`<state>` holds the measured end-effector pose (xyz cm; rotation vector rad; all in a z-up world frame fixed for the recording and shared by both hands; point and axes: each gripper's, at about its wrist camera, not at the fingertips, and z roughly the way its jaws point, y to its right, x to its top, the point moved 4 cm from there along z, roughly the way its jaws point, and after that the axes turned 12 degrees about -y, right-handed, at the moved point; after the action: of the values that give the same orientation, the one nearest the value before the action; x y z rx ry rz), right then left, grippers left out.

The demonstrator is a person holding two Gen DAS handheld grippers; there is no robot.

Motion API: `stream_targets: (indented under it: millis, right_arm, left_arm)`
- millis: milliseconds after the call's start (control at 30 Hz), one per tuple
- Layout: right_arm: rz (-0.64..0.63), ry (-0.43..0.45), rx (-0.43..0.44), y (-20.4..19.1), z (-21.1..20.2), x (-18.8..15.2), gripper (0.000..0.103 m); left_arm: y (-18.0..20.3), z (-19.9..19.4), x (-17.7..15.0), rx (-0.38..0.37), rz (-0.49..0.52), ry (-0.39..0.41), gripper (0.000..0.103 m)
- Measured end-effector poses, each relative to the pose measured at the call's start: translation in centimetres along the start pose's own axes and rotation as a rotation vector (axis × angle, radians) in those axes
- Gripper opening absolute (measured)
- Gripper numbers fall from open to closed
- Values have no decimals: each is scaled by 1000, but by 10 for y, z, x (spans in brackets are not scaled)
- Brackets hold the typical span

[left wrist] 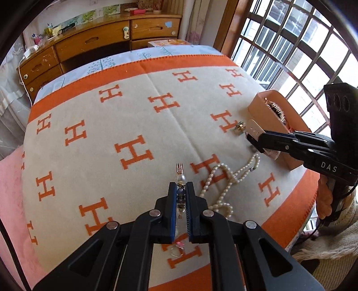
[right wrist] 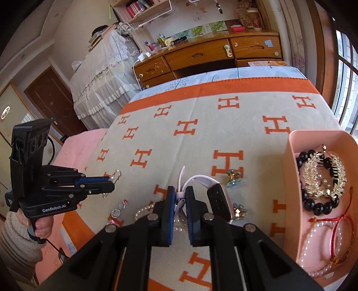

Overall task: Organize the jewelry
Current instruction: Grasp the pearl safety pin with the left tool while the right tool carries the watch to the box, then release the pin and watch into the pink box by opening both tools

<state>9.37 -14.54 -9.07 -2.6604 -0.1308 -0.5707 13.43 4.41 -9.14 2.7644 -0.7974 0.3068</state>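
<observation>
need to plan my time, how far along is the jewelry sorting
Done: black bead bracelet, gold brooch and red string bracelet lie in the pink box. In hand: left tool grips a beaded earring, right tool a white watch. Left: pearl necklace, rings.

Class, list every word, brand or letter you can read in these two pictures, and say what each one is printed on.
"DAS": on the right gripper.
"GenRobot.AI": on the left gripper.
"H": repeated in orange over the blanket.
Spines of the shelf books: too small to read.
</observation>
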Motion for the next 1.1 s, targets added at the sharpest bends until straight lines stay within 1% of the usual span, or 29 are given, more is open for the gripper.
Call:
stream_targets:
  millis: [67, 200, 333, 433, 533, 667, 833, 900, 1067, 1100]
  right_arm:
    - [25, 47, 9, 7, -23, 0, 9]
    - [71, 146, 15, 26, -73, -3, 9]
    - [119, 234, -34, 47, -112, -10, 9]
    - [166, 266, -66, 66, -128, -17, 9]
    - [220, 266, -79, 87, -130, -24, 9]
    - [288, 240, -79, 113, -122, -37, 9]
    - [348, 220, -82, 139, -114, -49, 9]
    - [360, 216, -75, 145, -112, -52, 9]
    - [366, 205, -59, 151, -106, -54, 10]
    - [364, 205, -59, 152, -104, -54, 10]
  left_arm:
    - [16, -9, 1, -11, 10, 25, 5]
    - [56, -20, 17, -63, 30, 73, 5]
    - [98, -19, 40, -140, 32, 94, 5]
    - [128, -7, 58, -206, 35, 83, 5]
    - [159, 12, 74, -274, 38, 52, 5]
    - [195, 40, 89, -323, 45, -3, 5]
    - [227, 71, 103, -328, 65, -50, 5]
    - [232, 83, 105, -313, 59, -61, 5]
    - [232, 101, 103, -309, 29, -92, 5]
    - [232, 102, 103, -300, 27, -94, 8]
